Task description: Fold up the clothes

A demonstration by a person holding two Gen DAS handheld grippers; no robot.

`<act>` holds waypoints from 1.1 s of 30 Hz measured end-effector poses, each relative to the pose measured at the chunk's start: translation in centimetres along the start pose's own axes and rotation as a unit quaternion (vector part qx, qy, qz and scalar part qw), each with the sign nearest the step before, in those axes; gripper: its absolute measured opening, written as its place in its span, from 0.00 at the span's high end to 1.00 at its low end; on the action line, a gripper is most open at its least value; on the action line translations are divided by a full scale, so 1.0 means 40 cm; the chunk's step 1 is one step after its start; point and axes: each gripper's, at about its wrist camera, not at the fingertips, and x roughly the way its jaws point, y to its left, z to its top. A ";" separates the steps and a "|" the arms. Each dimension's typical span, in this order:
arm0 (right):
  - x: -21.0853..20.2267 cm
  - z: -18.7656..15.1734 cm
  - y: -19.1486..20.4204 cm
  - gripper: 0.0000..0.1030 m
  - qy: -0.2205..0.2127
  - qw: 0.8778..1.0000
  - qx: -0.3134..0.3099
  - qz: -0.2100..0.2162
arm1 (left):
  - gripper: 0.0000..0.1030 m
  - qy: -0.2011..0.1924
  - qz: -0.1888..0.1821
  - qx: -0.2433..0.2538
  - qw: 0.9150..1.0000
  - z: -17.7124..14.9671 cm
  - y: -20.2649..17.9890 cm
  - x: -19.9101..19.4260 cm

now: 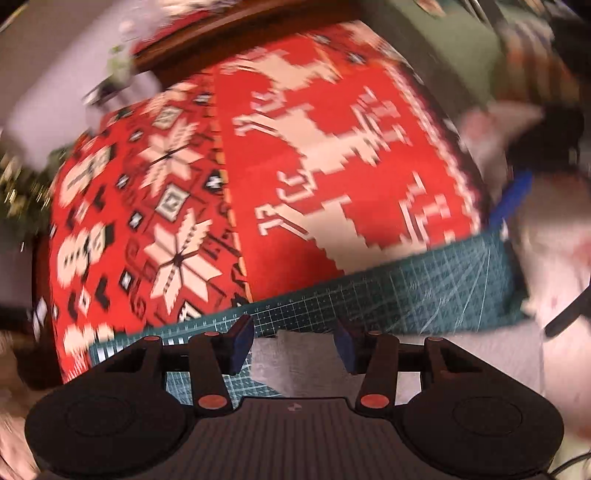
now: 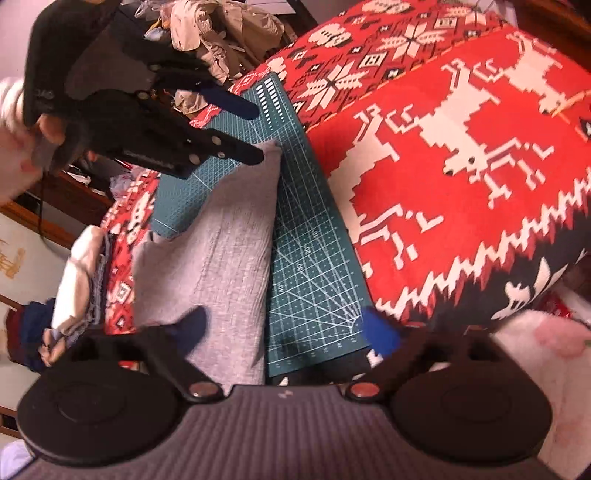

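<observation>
A grey garment (image 2: 229, 240), folded into a long strip, lies on a green cutting mat (image 2: 314, 258). In the right wrist view my right gripper (image 2: 288, 328) hovers over the strip's near end, jaws wide open, with one finger above the cloth and the other above the mat. My left gripper (image 2: 245, 129), held by a hand, hangs over the strip's far corner. It is open, and its lower fingertip is close to the cloth. In the blurred left wrist view the left gripper (image 1: 293, 345) points down. A corner of the grey garment (image 1: 295, 365) lies below the gap, and the pads are clear of it.
The mat (image 1: 406, 295) rests on a red tablecloth (image 2: 461, 166) with white reindeer and snowflakes. A stack of folded clothes (image 2: 81, 280) sits left of the grey strip. A heap of beige garments (image 2: 221, 33) lies beyond the table. A pale sleeve (image 2: 535, 350) is at lower right.
</observation>
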 end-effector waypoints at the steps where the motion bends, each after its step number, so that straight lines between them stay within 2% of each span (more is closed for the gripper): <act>1: -0.002 -0.005 0.006 0.01 -0.004 1.000 -0.009 -0.003 | 0.55 0.009 -0.014 0.021 1.000 0.005 0.001 0.003; 4: -0.003 -0.023 0.015 0.01 -0.015 1.000 -0.022 0.012 | 0.56 0.038 -0.040 0.057 0.997 0.020 0.016 0.013; 7: -0.003 -0.037 -0.007 0.01 -0.022 0.999 0.008 0.043 | 0.59 0.060 -0.055 0.098 0.992 0.033 0.030 0.013; 10: -0.008 -0.053 -0.022 0.01 -0.035 0.997 0.028 0.070 | 0.66 0.095 -0.074 0.149 0.981 0.046 0.027 0.024; 12: -0.004 -0.057 -0.023 0.01 -0.021 0.995 0.026 0.089 | 0.71 0.115 -0.083 0.174 0.974 0.051 0.023 0.039; 17: 0.008 -0.060 -0.023 0.03 -0.011 0.993 0.034 0.111 | 0.74 0.165 -0.088 0.226 0.956 0.065 0.017 0.092; 19: 0.016 -0.060 -0.034 0.13 0.000 0.990 0.052 0.130 | 0.74 0.182 -0.094 0.242 0.948 0.072 0.015 0.106; 21: 0.022 -0.062 -0.041 0.18 0.007 0.988 0.058 0.141 | 0.74 0.192 -0.101 0.245 0.945 0.084 0.017 0.114; 23: 0.023 -0.067 -0.039 0.21 0.007 0.988 0.056 0.141 | 0.74 0.202 -0.108 0.251 0.941 0.093 0.015 0.124; 26: 0.028 -0.073 -0.038 0.35 0.014 0.988 0.057 0.140 | 0.74 0.218 -0.115 0.262 0.933 0.100 0.005 0.144; 31: 0.025 -0.076 -0.033 0.39 0.018 0.989 0.054 0.134 | 0.77 0.232 -0.124 0.251 0.932 0.103 -0.002 0.165; 33: 0.028 -0.080 -0.031 0.45 0.027 0.989 0.054 0.133 | 0.83 0.233 -0.128 0.242 0.933 0.105 0.003 0.165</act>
